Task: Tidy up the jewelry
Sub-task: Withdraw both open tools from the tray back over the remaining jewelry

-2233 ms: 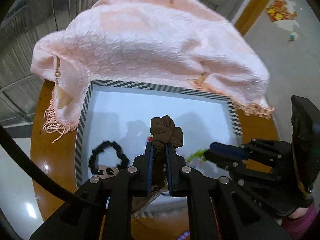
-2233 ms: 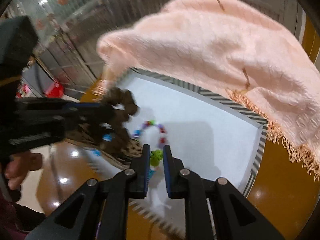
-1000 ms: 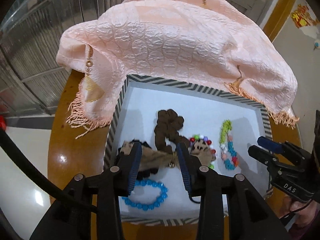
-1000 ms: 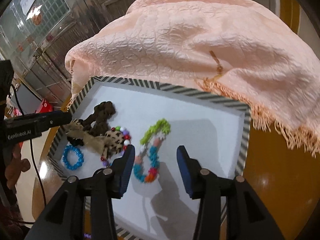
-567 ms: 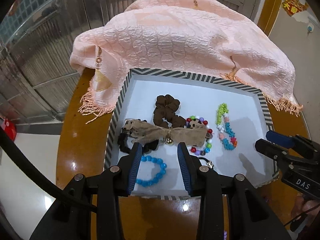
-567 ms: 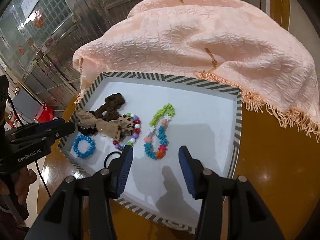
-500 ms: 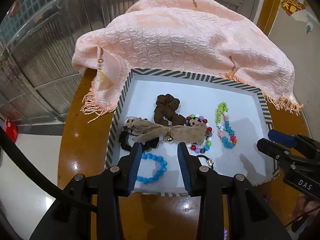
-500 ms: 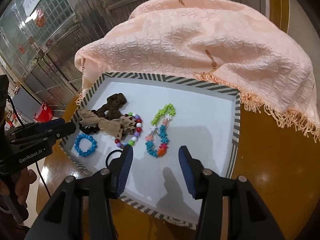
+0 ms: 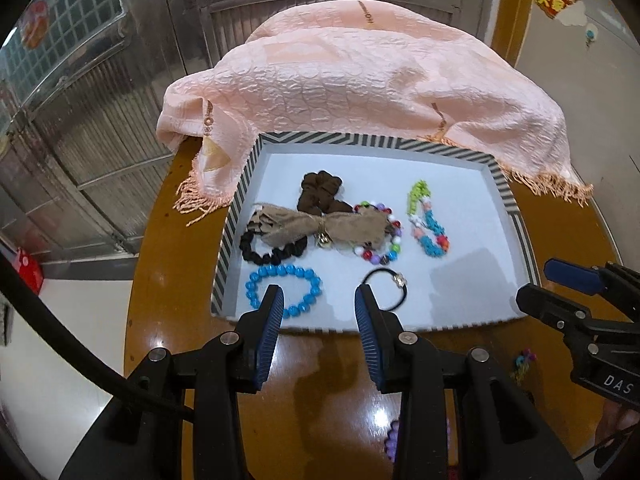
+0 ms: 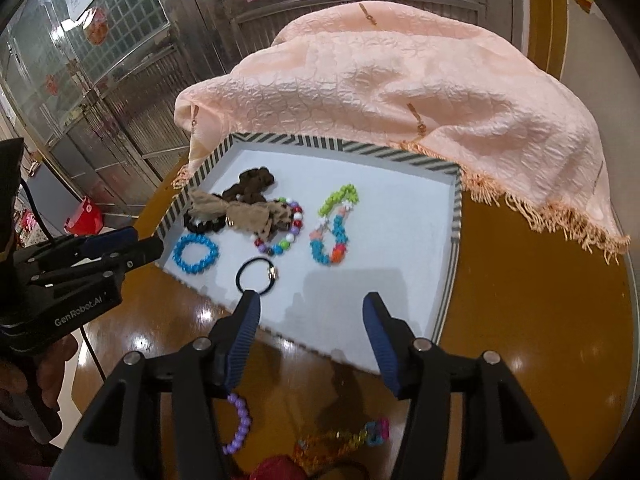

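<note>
A striped-rim white tray holds a brown scrunchie, a tan bow, a black scrunchie, a blue bead bracelet, a multicolour bead bracelet, a green-and-blue bracelet and a black hair tie. My left gripper is open and empty above the tray's near edge. My right gripper is open and empty in front of the tray.
A pink fringed cloth covers the tray's far side. On the brown round table near me lie a purple bead bracelet, an orange bead chain and a red item.
Both grippers let go of their items in the tray, opened, and pulled back toward the near edge. The brown scrunchie and green-and-blue bracelet now lie in the tray.
</note>
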The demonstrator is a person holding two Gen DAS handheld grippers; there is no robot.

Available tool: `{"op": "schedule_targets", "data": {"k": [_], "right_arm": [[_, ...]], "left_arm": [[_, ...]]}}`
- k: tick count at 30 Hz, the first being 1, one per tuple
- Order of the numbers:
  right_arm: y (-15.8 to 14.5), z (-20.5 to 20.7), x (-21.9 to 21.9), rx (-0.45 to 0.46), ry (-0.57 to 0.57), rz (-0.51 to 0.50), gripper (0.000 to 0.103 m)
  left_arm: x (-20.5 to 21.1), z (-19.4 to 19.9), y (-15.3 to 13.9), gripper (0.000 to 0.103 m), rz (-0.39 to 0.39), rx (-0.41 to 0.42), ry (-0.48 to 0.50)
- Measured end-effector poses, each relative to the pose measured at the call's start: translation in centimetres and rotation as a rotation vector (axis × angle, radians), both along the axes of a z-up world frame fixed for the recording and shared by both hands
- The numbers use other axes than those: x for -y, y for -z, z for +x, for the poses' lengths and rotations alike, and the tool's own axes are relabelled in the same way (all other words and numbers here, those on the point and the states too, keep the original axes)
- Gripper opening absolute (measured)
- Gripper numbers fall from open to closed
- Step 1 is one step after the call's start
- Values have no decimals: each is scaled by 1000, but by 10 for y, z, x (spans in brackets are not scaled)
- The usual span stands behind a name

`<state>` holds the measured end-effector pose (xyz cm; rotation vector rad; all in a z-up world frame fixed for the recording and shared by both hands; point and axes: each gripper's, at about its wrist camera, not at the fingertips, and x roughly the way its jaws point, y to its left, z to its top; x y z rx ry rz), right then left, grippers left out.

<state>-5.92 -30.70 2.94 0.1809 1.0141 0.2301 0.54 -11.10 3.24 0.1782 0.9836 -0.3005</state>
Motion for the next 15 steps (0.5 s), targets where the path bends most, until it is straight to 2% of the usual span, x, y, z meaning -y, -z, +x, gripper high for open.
{"op": "schedule_targets", "data": {"k": [15], "right_arm": [[0,-46,-5,-13,35,-20,57]], "left_arm": [[-8,-48,5,28,14,-7,42]]}}
